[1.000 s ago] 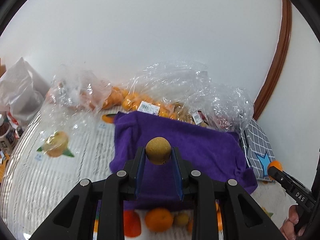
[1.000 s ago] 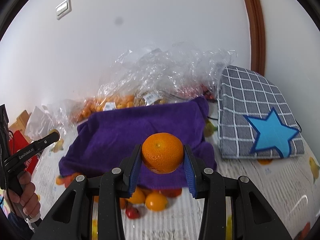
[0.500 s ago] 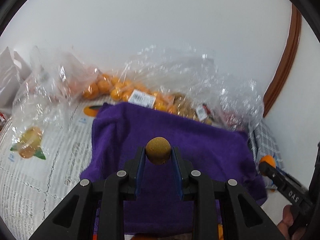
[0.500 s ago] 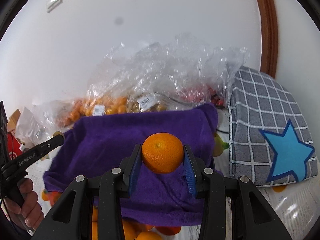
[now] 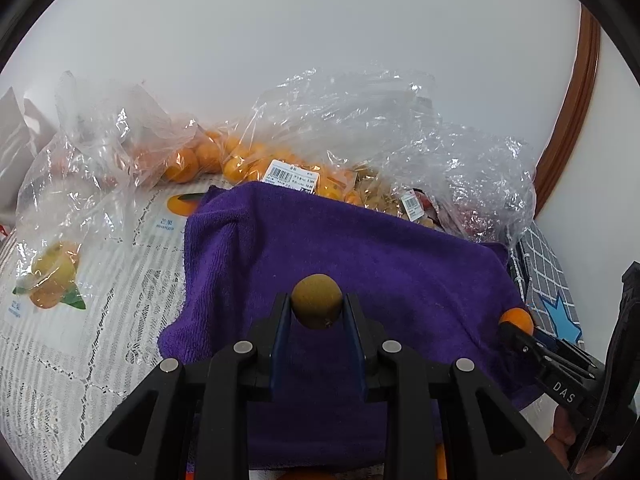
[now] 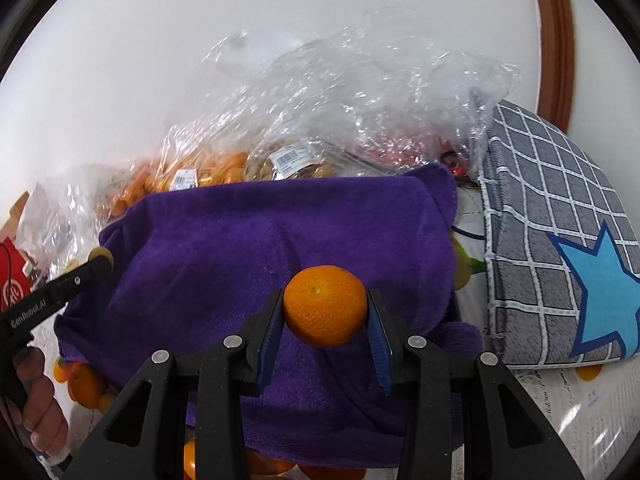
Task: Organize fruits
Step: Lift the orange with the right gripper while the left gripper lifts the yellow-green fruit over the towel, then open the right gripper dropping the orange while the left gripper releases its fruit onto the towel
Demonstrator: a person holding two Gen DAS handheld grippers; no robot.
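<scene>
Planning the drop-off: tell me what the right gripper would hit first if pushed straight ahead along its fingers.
Most likely the purple towel. The right gripper, shut on the orange, points across it; beyond lie the clear plastic bags of fruit. Depth is unclear, so it might pass above the cloth.

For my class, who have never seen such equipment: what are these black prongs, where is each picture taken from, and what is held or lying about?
No robot here: a person holds a two-finger gripper in each hand, each with a camera looking along its fingers. One picture is from the left gripper, shut on a small brownish-yellow fruit. The other is from the right gripper, shut on an orange. Below both lies a purple towel on a printed tablecloth. Behind it are clear plastic bags of small orange fruit. To the right lies a grey checked cushion with a blue star.
</scene>
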